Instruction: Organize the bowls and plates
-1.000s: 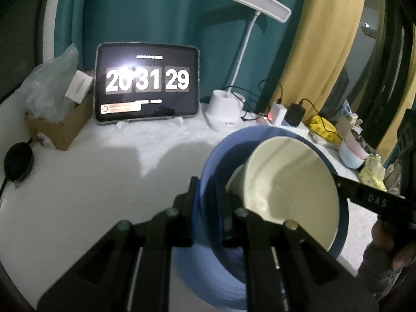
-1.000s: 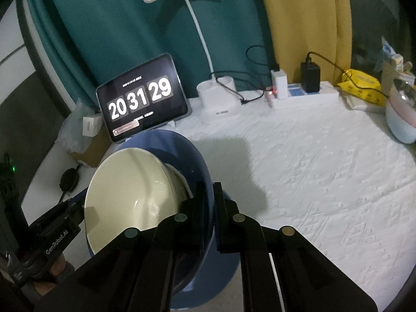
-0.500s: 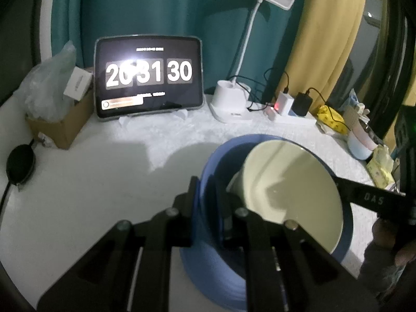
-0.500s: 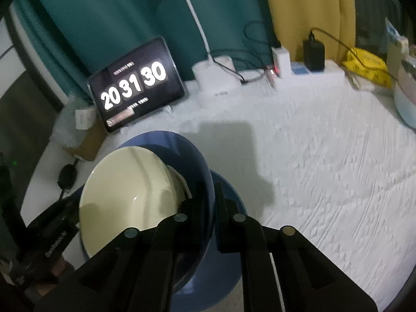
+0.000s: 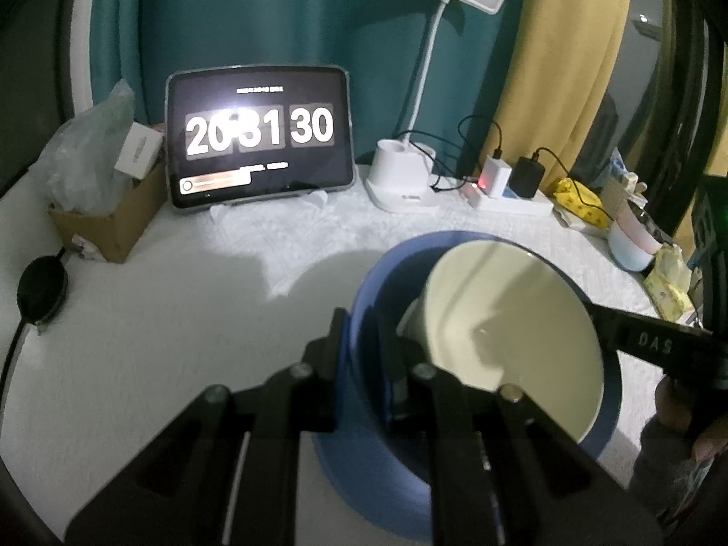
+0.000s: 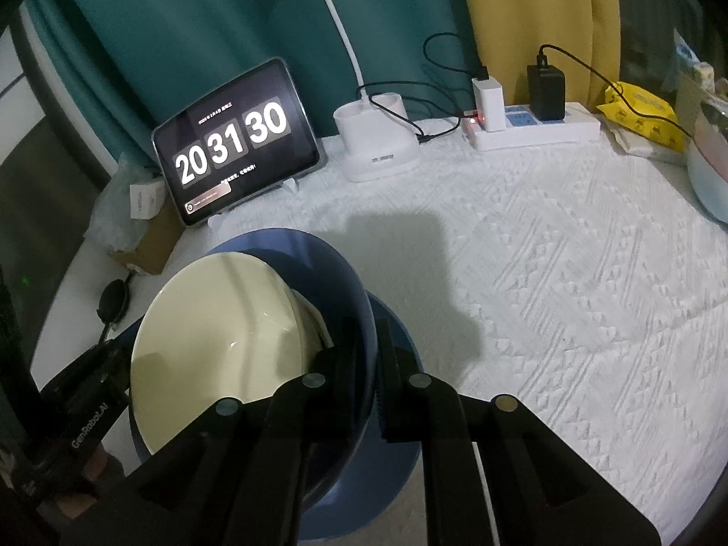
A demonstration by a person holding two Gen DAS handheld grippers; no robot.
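Both tools are clamping the blue bowl's rim — left tool (image 5: 359, 341) pinching at nine o'clock, right tool (image 6: 366, 355) at three — carrying the blue bowl (image 5: 364, 409), cream bowl (image 5: 509, 341) nested inside, over a blue plate (image 6: 396, 432) on the surface (image 6: 568, 273) — next, I judge, a level lowering before letting go.
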